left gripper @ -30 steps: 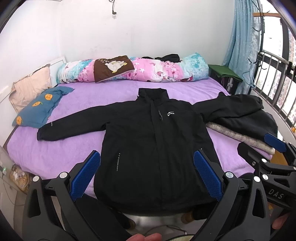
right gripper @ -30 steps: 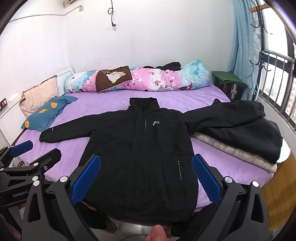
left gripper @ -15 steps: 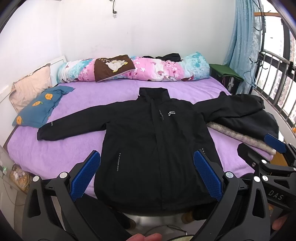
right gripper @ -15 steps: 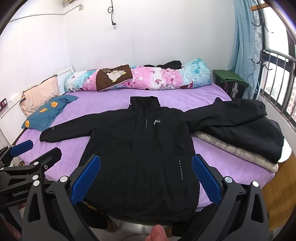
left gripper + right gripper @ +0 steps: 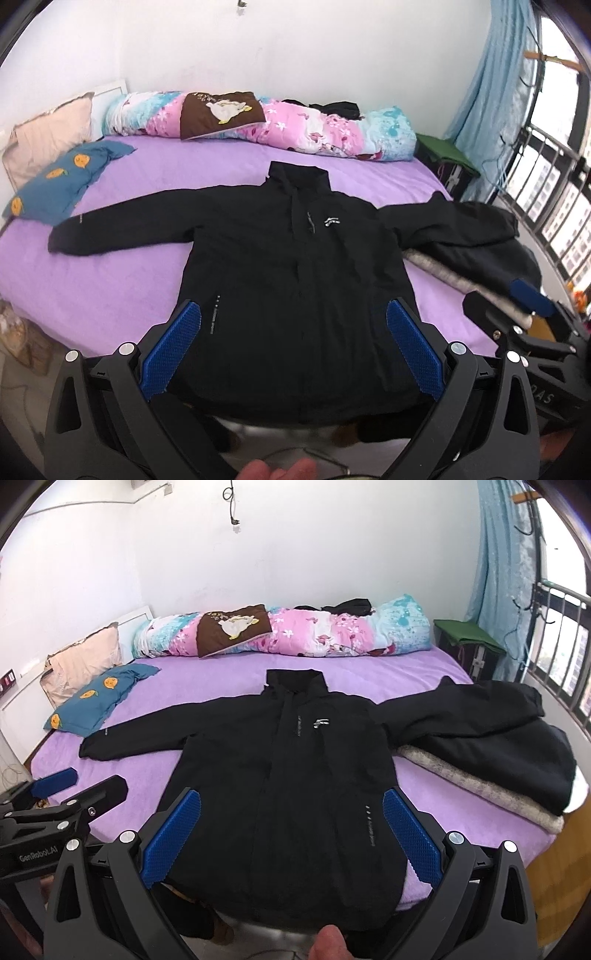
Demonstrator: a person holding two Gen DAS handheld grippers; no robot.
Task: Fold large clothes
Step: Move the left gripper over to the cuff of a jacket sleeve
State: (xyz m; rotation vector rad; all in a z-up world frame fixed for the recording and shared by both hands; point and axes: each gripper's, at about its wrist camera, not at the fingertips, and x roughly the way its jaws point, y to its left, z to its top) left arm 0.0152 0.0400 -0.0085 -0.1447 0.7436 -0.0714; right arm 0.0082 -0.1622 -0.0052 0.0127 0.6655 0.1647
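A black jacket (image 5: pixel 291 280) (image 5: pixel 291 775) lies flat and face up on the purple bed (image 5: pixel 110 295) (image 5: pixel 229 679), collar towards the far wall. One sleeve stretches out to the left; the other runs right onto a stack of clothes. Its hem hangs over the near bed edge. My left gripper (image 5: pixel 293 343) hovers open above the hem, holding nothing. My right gripper (image 5: pixel 291 823) is open too, over the lower right of the jacket. Each gripper appears at the edge of the other's view.
A stack of folded clothes (image 5: pixel 498 760) (image 5: pixel 476 251) sits at the bed's right edge. A rolled floral quilt (image 5: pixel 295 635) lies along the far wall. A blue pillow (image 5: pixel 99 701) and a beige one (image 5: pixel 81 664) lie far left. A railing and curtain (image 5: pixel 517 572) stand at right.
Both grippers have drifted slightly forward and tilted down towards the jacket. The jacket lies as before and both grippers stay open.
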